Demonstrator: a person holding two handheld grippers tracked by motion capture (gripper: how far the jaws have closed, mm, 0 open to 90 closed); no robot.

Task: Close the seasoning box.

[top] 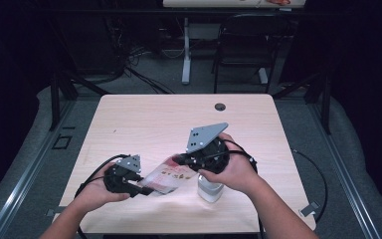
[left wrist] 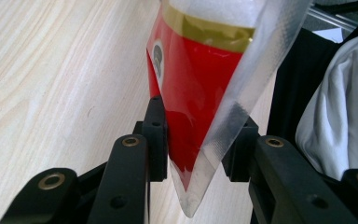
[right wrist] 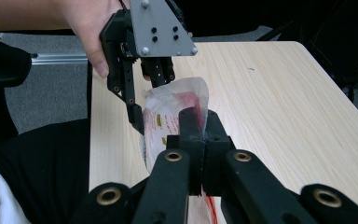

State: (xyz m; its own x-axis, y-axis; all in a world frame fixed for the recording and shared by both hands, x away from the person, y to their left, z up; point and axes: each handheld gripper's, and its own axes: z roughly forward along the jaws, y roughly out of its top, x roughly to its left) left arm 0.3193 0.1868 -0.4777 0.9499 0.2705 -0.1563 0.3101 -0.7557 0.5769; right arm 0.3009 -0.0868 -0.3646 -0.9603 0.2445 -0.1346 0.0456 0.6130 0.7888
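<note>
Both grippers hold a clear plastic packet (top: 168,177) with a red label just above the table (top: 144,114), near its front edge. The right gripper (right wrist: 199,122) is clamped tight on one edge. The left gripper (left wrist: 200,135) stands half-wide around the opposite corner, seemingly touching it. A white container (top: 210,191) stands below the right hand (top: 234,172).

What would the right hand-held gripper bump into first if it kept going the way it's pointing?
Probably the left hand-held gripper. The right hand-held gripper is already pinched on the plastic packet, and just past that packet the left one grips its other end. Depth is hard to judge.
</note>
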